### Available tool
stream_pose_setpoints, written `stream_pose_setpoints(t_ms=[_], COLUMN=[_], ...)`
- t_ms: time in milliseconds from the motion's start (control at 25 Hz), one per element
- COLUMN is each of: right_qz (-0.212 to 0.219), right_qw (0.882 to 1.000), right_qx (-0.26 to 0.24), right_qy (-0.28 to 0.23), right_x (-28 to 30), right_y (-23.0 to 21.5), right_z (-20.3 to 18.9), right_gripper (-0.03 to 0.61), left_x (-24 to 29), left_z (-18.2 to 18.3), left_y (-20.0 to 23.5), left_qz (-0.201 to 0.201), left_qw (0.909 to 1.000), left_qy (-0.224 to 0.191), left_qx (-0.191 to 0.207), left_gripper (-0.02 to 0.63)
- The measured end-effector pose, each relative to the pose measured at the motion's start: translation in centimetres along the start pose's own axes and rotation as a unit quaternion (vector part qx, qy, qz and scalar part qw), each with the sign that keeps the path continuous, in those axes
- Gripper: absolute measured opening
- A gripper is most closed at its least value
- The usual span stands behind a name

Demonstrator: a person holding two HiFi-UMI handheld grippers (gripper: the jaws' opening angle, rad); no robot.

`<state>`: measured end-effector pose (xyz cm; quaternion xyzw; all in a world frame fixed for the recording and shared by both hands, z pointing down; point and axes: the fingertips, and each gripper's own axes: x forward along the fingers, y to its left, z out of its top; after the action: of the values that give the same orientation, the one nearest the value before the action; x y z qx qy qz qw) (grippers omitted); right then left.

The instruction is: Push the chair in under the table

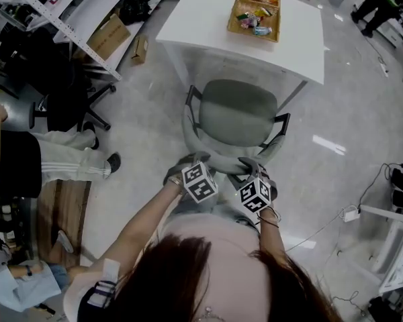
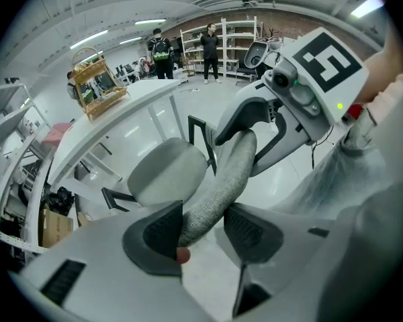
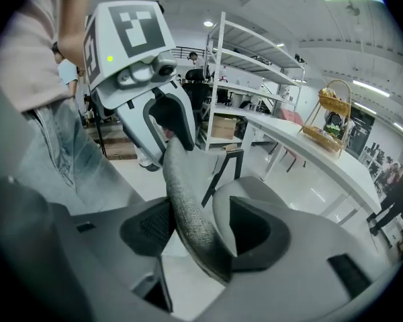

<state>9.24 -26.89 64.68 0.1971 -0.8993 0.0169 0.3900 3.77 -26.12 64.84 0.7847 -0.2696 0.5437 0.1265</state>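
basket [image 1: 254,36] of snack packets [image 1: 250,19] on white table [image 1: 201,19] beyond chair [image 1: 236,113]

1. Grey fabric chair backrest [image 1: 221,158]: rim partly behind left gripper [image 1: 188,165] and right gripper [image 1: 252,166], head view.
2. Chair base: hidden under grey padded seat [image 1: 238,113].
3. White rectangular table [image 1: 201,19]: far edge cropped.
4. Wooden basket [image 1: 254,35] contents: too small to identify.

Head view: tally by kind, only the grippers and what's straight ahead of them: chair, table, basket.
Chair: 1
Table: 1
Basket: 1, on the table
Grippers: 2, left gripper and right gripper, both clamped on the chair's backrest
Total: 5
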Motion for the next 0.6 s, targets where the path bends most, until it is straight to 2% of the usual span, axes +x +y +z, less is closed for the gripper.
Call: stream_pose_setpoints(t_ms=[600], right_qz=[0.008], right_qw=[1.0], right_qx=[-0.006], right_qy=[0.001], right_x=[1.3], right_y=[-4.3], right_z=[0.3], right_gripper=[0.245], left_x=[1.5], left_z=[2.6], left_y=[3.3], left_qz=[0.002], left_qw=[0.9999], left_qy=[-0.012], left_qx=[-0.003], left_gripper=[0.186])
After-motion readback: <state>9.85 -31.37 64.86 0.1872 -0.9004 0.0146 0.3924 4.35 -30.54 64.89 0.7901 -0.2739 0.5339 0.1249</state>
